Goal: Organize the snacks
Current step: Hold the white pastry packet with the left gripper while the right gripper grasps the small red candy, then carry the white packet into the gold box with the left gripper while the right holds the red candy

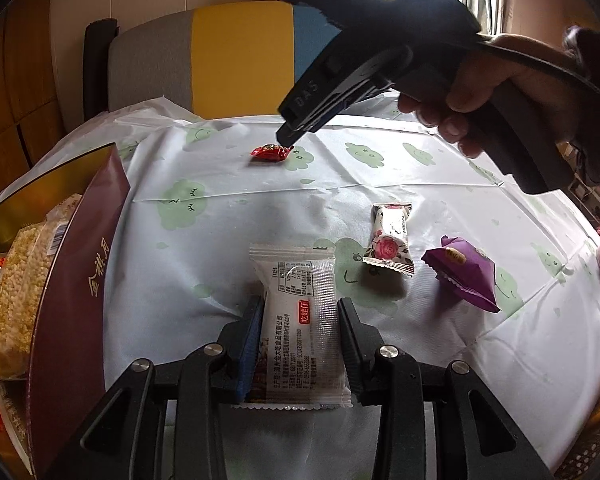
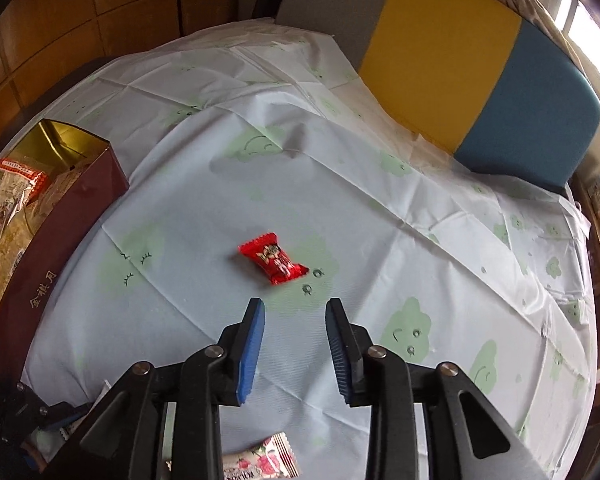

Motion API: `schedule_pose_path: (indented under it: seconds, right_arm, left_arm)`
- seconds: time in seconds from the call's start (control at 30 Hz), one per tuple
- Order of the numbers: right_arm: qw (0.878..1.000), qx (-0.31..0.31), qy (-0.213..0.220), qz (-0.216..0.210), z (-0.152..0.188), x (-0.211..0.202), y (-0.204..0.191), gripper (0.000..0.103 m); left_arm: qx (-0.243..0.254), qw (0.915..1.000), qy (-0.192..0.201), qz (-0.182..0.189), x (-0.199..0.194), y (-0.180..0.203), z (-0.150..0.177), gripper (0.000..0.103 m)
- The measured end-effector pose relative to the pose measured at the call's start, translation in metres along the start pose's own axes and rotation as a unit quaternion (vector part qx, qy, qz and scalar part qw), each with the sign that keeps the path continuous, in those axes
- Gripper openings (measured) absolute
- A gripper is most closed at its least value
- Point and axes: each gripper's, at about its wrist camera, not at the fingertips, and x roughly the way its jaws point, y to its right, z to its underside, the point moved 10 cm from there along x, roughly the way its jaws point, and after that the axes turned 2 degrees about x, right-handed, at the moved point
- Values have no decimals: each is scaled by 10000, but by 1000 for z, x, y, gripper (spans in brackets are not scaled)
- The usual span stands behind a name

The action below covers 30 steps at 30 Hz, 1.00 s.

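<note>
Clamped between the pads of the left gripper at the near edge of the left wrist view is a white snack packet, its long axis running along the fingers. Everything else is placed here from the maroon box, the largest thing on the clouded tablecloth. That box stands at the cloth's left edge, already holding bagged snacks. Well to its right lie a purple packet and, nearer the box, a floral packet. Smallest is the red candy, on open cloth right of the box's far corner.

Over that candy the right gripper is held by a hand, its jaws partly apart and nothing between them. In the right wrist view the candy lies just beyond the fingertips, slightly left of the gap, with its long axis slanting across the fingers. The right hand is judged far nearer; a short advance and a slight roll would be needed.
</note>
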Motion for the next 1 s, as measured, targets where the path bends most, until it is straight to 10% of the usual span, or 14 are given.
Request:
schedule_pose_path:
  seconds: [0.33, 0.37, 0.67, 1.0]
  right_arm:
    - [9926, -1162, -333, 143, -20, 46, -28, 29]
    - [9937, -1066, -344, 79, -19, 45, -26, 16]
    - [9988, 139, -467, -35, 11, 13, 5, 15]
    - [9817, 1584, -1030, 245, 140, -44, 54, 15]
  left_arm:
    - [-112, 9999, 6, 111, 0, -1, 0, 38]
    - [-111, 9999, 8, 110, 0, -1, 0, 38]
    - [-117, 9999, 14, 116, -1, -1, -1, 38]
    - [-98, 9999, 15, 100, 0, -1, -1, 38]
